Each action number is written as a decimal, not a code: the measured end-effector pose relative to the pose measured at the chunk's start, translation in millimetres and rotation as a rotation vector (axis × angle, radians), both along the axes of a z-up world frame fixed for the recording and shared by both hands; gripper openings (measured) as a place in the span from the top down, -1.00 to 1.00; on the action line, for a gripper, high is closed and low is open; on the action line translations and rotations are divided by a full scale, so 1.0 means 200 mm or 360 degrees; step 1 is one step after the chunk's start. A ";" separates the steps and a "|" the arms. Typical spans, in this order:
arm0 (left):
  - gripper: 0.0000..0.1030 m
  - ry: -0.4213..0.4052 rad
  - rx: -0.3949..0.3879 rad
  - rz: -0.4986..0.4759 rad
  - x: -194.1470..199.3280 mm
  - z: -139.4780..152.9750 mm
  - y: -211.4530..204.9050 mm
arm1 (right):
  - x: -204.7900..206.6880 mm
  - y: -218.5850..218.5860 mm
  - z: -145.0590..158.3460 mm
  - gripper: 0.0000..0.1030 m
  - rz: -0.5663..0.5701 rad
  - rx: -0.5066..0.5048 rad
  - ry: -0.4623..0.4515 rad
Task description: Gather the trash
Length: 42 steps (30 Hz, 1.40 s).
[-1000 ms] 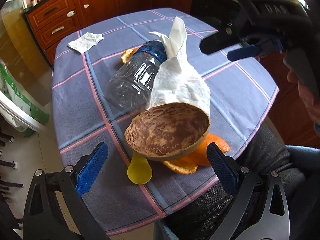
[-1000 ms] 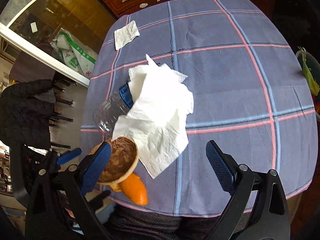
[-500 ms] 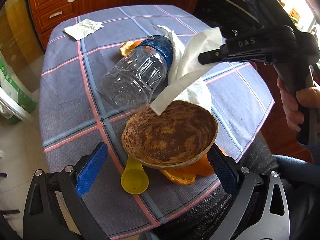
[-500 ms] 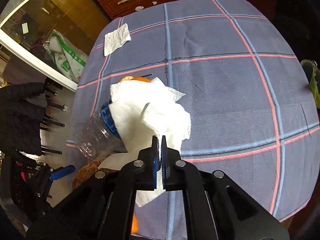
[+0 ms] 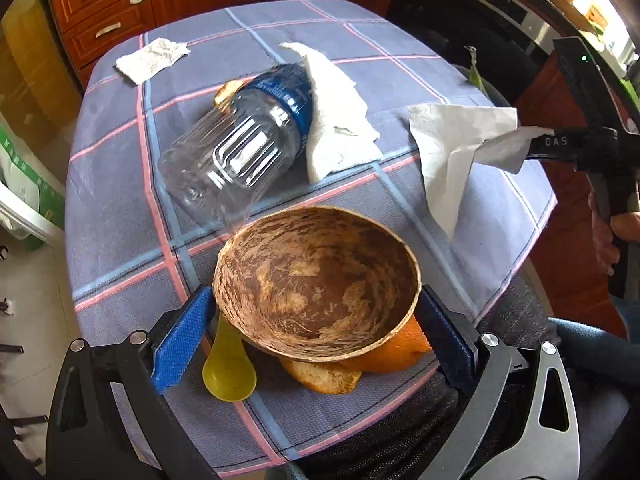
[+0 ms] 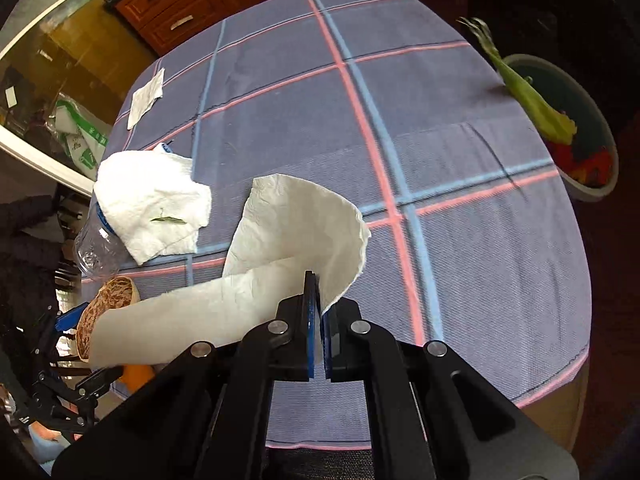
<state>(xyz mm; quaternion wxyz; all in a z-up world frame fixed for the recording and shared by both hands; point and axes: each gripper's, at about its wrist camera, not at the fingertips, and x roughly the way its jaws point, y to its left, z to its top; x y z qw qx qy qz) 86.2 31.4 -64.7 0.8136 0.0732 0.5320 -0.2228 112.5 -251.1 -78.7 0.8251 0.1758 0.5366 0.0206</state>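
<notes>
My right gripper (image 6: 316,292) is shut on a white paper napkin (image 6: 288,232) and holds it above the table; it also shows in the left wrist view (image 5: 452,140), hanging from the right gripper (image 5: 528,144). My left gripper (image 5: 316,324) has closed its blue pads (image 5: 184,336) against the sides of a brown coconut-shell bowl (image 5: 320,276). Orange peels (image 5: 380,356) and a yellow spoon (image 5: 228,372) lie under the bowl. A clear plastic bottle (image 5: 236,152) lies on its side beside a second white napkin (image 5: 340,120).
The table has a blue checked cloth (image 6: 440,140). A third napkin (image 5: 152,56) lies at the far left corner. A bin (image 6: 576,128) with green and red scraps stands past the table's right edge. Wooden drawers (image 5: 108,12) are behind.
My right gripper shut on the top napkin and pulled it up and right, off the bottle and bowl. My left gripper moved forward and closed on the coconut bowl.
</notes>
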 end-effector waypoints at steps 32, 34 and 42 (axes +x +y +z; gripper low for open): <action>-0.55 0.0336 -0.0238 0.0219 0.11 -0.12 0.19 | -0.18 0.15 -0.04 -0.10 0.0285 0.0030 0.0044; -0.16 0.0312 -0.0193 0.0191 0.09 -0.13 0.13 | -0.20 0.11 -0.03 -0.23 0.0258 0.0029 0.0039; 0.77 0.0150 -0.0119 0.0043 0.03 -0.03 -0.12 | -0.26 -0.09 -0.02 -0.46 0.0076 0.0076 0.0033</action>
